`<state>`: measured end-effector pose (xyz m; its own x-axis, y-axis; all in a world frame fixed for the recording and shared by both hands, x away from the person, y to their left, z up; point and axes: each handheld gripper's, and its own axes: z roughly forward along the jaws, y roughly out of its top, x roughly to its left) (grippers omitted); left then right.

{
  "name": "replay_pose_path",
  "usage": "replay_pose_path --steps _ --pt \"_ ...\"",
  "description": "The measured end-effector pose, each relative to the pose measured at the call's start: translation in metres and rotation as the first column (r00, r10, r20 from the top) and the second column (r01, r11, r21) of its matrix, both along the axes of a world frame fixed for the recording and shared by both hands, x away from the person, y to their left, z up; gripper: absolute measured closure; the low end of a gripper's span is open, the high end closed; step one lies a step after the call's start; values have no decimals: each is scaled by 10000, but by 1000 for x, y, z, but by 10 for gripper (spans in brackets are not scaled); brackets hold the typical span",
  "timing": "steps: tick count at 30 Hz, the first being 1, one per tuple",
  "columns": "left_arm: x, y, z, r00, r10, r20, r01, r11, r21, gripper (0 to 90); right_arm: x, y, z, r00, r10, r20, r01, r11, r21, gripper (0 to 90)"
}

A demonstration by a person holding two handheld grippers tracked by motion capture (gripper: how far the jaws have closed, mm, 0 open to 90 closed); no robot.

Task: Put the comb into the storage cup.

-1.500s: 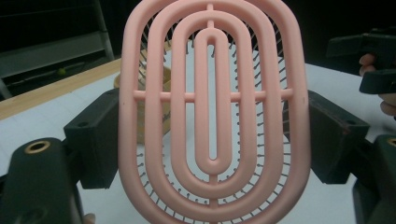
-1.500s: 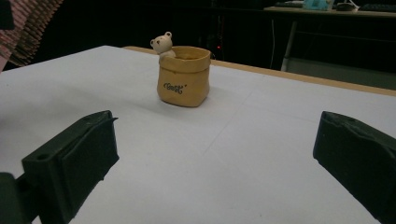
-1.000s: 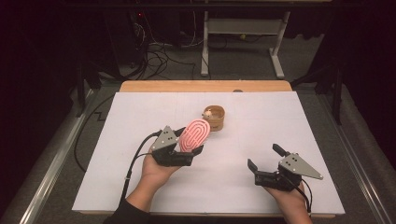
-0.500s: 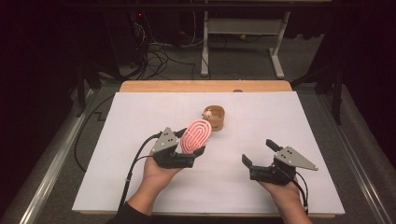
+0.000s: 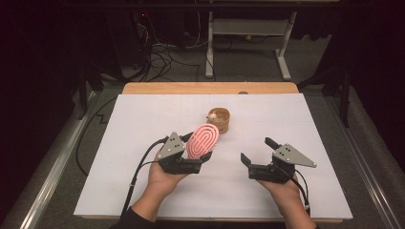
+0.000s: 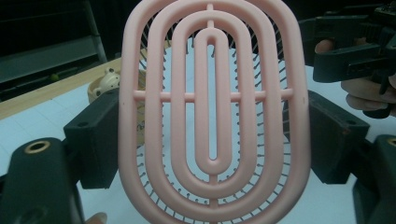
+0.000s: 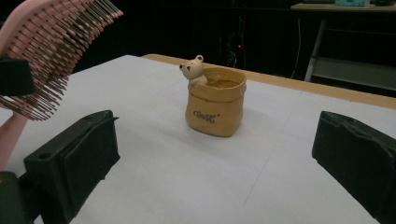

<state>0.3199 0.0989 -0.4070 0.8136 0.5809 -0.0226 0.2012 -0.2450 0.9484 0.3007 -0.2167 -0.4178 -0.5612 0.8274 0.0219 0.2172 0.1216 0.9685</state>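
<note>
My left gripper (image 5: 198,146) is shut on a pink oval hairbrush (image 5: 203,140), held raised over the white table with its bristles turned away from me. In the left gripper view the brush's slotted back (image 6: 212,107) stands upright between the two black jaws, which press on its sides. A small tan sack-shaped pot with a bear figure (image 5: 219,120) stands on the table just behind the brush, also seen as the pot (image 7: 215,102). My right gripper (image 5: 258,150) hovers to the right, open and with nothing in it, aimed towards the pot.
The white sheet (image 5: 286,114) covers the table, with a wooden strip (image 5: 210,88) along its far edge. Cables lie on the dark floor beyond. In the left gripper view the right gripper (image 6: 355,51) shows at the upper right.
My right gripper has moved a little to the left and away from me, towards the table's middle. The left gripper and the brush have kept still.
</note>
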Motion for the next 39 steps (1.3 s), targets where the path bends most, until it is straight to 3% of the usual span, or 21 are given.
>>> replay_pose_path --steps 6,9,18,32,39 --pt "-3 -6 -2 9999 -118 39 117 9998 186 182 -5 3 4 9999 158 41 -158 9999 19 14" --pt "-3 -7 -1 9999 -125 -30 125 9999 15 182 -6 3 7 9998 206 -7 -205 9996 210 16" --pt "-3 -11 -4 10000 -81 30 80 9999 101 182 -2 9 21 9993 363 54 -364 9988 342 24" --pt "-7 -17 -8 9999 -59 162 53 9995 321 182 4 34 37 9956 940 59 -942 9929 725 76" --pt "-10 -20 -7 9997 -9 257 1 9996 294 182 6 51 40 9902 1392 -56 -1379 9850 1040 113"
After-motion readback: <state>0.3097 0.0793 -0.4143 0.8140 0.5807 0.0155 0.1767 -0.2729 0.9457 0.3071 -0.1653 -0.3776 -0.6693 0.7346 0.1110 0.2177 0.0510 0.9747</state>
